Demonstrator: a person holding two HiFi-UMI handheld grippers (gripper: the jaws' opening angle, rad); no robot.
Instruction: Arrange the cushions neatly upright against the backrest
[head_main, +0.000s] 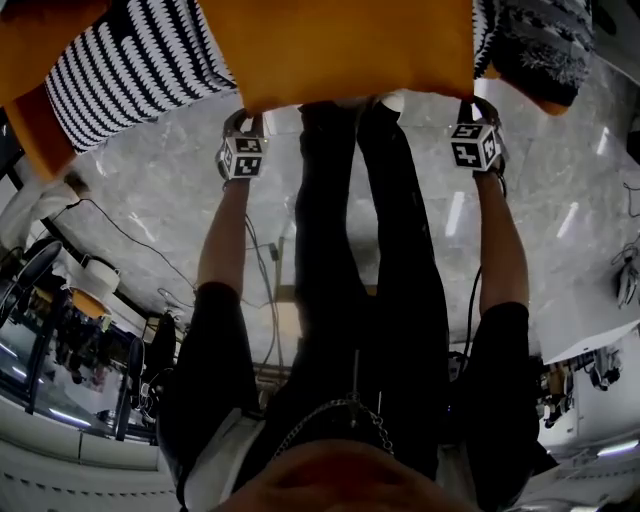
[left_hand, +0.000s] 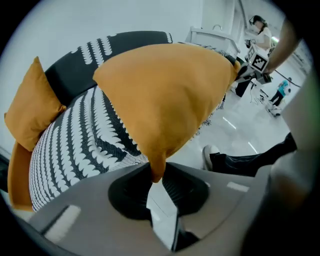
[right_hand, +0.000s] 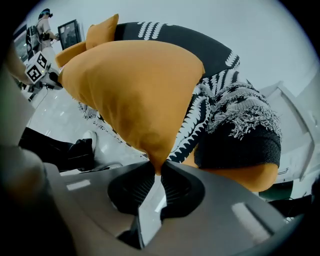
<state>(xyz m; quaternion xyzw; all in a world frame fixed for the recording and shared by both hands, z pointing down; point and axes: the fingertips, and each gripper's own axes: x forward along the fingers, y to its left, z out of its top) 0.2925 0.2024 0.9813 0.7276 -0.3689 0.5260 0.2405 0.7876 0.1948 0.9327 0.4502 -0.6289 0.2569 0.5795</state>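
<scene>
1. The left gripper has its ribbed black jaws pinched together on one corner of a plump orange fabric cushion. The corner tip is squeezed thin between the pads.
2. The right gripper is clamped the same way on the cushion's other near corner, and the cloth gathers into a narrow point there.
3. Held by these two corners, the cushion runs long-ways from one gripper to the other. Its puffed body rises from the jaws towards the sofa, and the far edge points at the backrest.
4. The cloth looks smooth and matte, with soft creases fanning out from each pinched corner.
5. Behind it lies the sofa seat in a black-and-white scalloped stripe weave. The cushion sits over its front edge. It may be resting on the seat, though the contact is hidden.
6. A dark curved backrest rises beyond.
7. A second orange cushion stands tilted at the left end of the sofa.
8. At the right end sits a dark grey fringed knit cushion, with an orange one beneath it.
9. The floor is pale grey veined marble, and it is glossy.
</scene>
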